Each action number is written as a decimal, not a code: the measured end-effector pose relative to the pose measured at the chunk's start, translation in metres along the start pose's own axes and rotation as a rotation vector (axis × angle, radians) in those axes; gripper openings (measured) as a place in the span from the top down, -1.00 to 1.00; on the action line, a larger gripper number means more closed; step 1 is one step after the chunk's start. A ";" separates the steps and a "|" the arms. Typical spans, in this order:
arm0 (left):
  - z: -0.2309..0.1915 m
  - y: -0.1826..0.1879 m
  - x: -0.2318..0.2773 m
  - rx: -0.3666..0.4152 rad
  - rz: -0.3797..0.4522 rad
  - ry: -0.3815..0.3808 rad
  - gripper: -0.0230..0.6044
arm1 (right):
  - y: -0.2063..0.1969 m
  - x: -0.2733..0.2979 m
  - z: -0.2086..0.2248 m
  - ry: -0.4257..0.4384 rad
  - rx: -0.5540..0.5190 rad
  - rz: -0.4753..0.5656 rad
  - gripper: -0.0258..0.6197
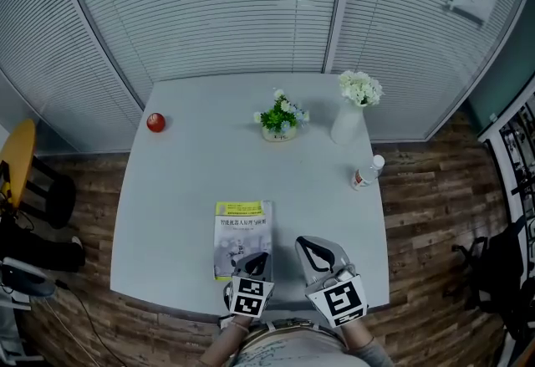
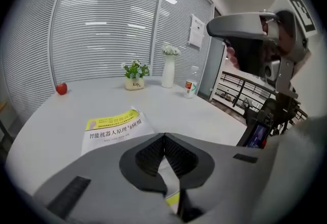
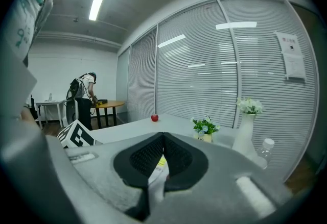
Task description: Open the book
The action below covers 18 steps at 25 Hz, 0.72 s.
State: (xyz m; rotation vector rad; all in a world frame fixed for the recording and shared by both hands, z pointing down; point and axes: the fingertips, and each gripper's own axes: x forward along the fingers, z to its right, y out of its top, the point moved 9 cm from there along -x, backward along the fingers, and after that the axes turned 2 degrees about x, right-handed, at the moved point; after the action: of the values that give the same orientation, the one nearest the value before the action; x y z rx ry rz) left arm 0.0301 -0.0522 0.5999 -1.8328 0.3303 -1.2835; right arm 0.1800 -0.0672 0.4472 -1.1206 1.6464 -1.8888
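A closed book (image 1: 241,231) with a white cover and a yellow band along its far edge lies near the front edge of the grey table (image 1: 184,181). In the left gripper view the book (image 2: 113,127) lies just beyond the jaws. My left gripper (image 1: 256,260) (image 2: 164,136) hangs over the book's near right corner, pointing down at it, jaws shut with nothing between them. Whether it touches the cover I cannot tell. My right gripper (image 1: 312,247) (image 3: 163,135) is just right of the book, jaws together and empty.
A red apple (image 1: 155,122) sits at the table's far left. A small flower pot (image 1: 280,119), a white vase (image 1: 349,119) and a lying bottle (image 1: 366,173) stand towards the far right. A dark stool (image 1: 50,194) is left of the table. A person (image 3: 84,96) stands far off.
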 end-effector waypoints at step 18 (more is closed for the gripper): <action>0.001 -0.004 0.032 0.120 -0.074 0.079 0.36 | -0.008 -0.006 0.009 -0.010 0.005 -0.020 0.92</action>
State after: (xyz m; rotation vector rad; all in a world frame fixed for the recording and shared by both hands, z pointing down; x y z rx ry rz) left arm 0.0441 -0.0696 0.6229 -1.7100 0.2242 -1.3990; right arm 0.1918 -0.0663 0.4524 -1.1468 1.6301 -1.8954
